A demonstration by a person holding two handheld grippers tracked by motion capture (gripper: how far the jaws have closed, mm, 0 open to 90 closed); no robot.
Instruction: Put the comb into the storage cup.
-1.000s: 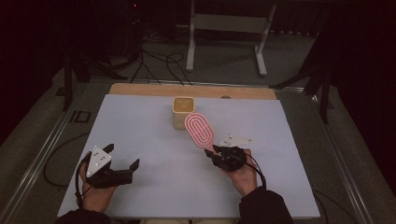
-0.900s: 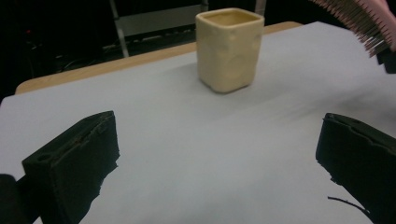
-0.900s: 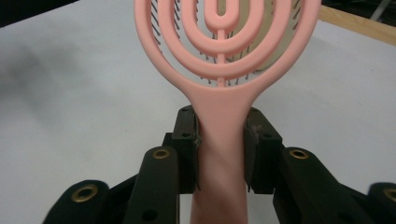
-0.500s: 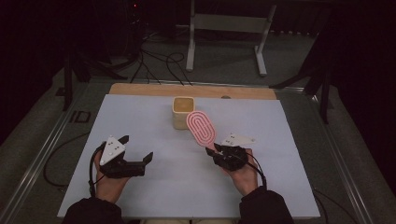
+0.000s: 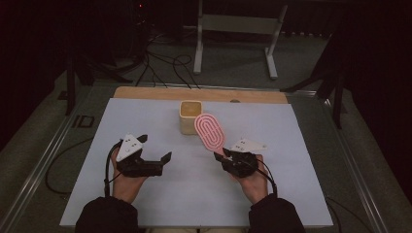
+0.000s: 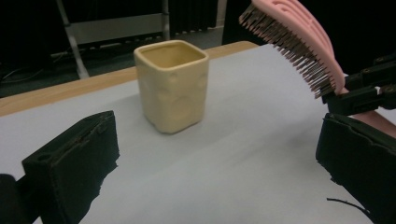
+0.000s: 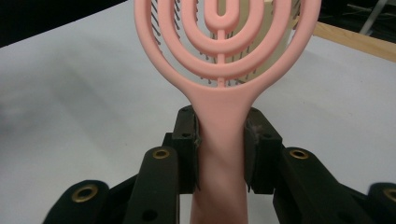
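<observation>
The right hand-held gripper is clamped on the brush handle, head raised toward the cup, probably to drop it in, while the left hand-held gripper, jaws apart, waits nearby.

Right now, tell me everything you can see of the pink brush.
The pink brush looks like plastic: an oval head of open concentric loops on a flat handle, with dark bristles on its underside, seen in the left gripper view. The right gripper is shut on its handle and holds it off the white table, head tilted up and forward toward the yellow cup. Whether it touches the cup cannot be told.
</observation>
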